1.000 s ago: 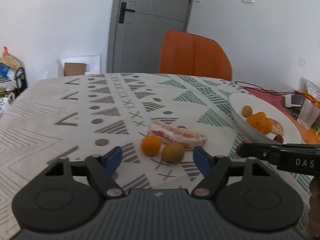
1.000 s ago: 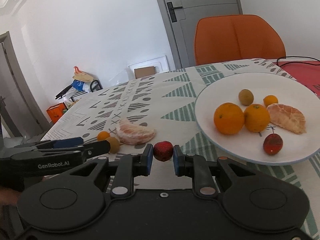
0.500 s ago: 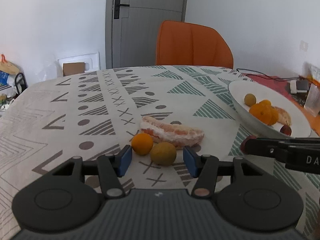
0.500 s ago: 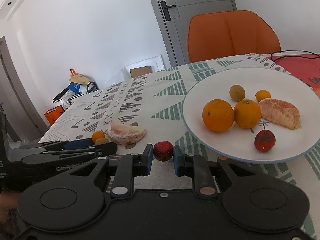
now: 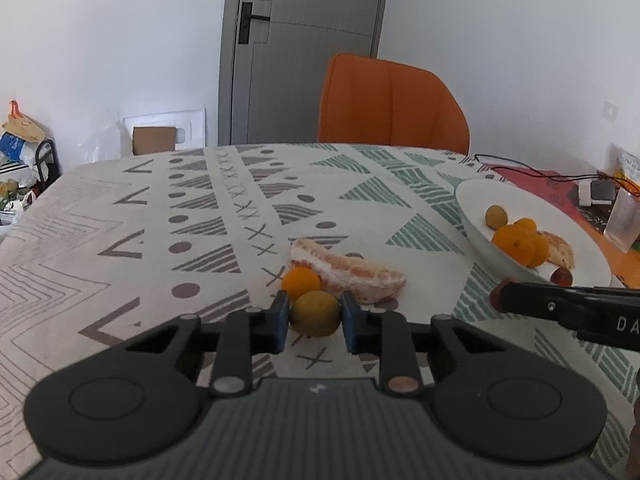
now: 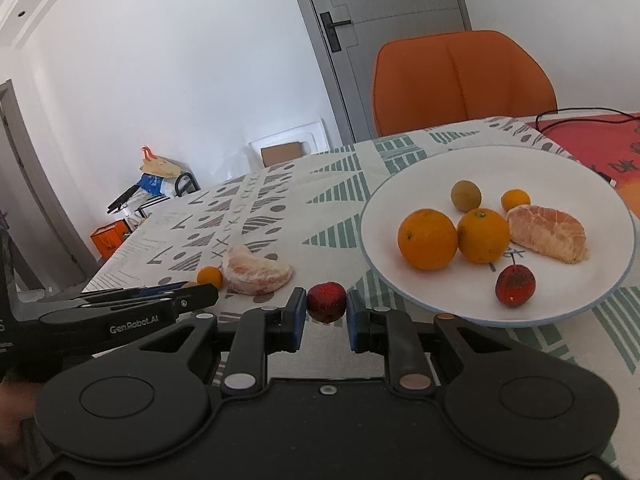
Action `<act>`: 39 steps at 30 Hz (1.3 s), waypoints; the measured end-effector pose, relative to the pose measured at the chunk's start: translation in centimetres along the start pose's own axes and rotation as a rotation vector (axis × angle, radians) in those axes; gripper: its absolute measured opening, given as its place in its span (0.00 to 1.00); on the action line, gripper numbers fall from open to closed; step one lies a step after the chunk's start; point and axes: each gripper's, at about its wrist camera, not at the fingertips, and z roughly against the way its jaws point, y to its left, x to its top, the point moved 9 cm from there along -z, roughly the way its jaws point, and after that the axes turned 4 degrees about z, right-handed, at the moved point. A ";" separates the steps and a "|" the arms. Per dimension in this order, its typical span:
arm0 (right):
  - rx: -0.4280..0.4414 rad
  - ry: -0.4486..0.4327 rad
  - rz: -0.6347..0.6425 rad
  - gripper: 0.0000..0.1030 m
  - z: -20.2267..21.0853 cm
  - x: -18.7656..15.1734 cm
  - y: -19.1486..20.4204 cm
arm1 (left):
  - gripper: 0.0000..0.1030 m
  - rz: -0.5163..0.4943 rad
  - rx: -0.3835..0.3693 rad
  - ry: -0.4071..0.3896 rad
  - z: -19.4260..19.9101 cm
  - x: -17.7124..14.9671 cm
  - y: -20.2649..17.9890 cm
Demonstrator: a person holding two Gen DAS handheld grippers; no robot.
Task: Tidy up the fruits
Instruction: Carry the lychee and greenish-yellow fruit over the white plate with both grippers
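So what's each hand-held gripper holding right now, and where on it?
Left hand-held gripper: the brownish-green fruit, pads on its two sides. Right hand-held gripper: the small red fruit, also by its sides.

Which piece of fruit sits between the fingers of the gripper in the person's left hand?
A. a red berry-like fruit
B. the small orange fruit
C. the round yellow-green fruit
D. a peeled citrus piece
C: the left wrist view shows the left gripper with its blue pads on either side of the round yellow-green fruit, while the small orange fruit and the peeled citrus piece lie just beyond on the tablecloth.
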 end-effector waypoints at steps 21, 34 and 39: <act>-0.042 -0.093 -0.026 0.19 3.9 1.8 -2.9 | 0.25 -0.047 -0.081 -0.085 2.2 2.3 -5.0; -0.119 -0.111 -0.076 0.19 5.5 1.7 -7.6 | 0.25 -0.105 -0.161 -0.076 0.6 2.4 -9.8; -0.146 -0.118 -0.095 0.19 5.9 1.7 -9.3 | 0.25 -0.140 -0.197 -0.065 -0.2 2.4 -12.0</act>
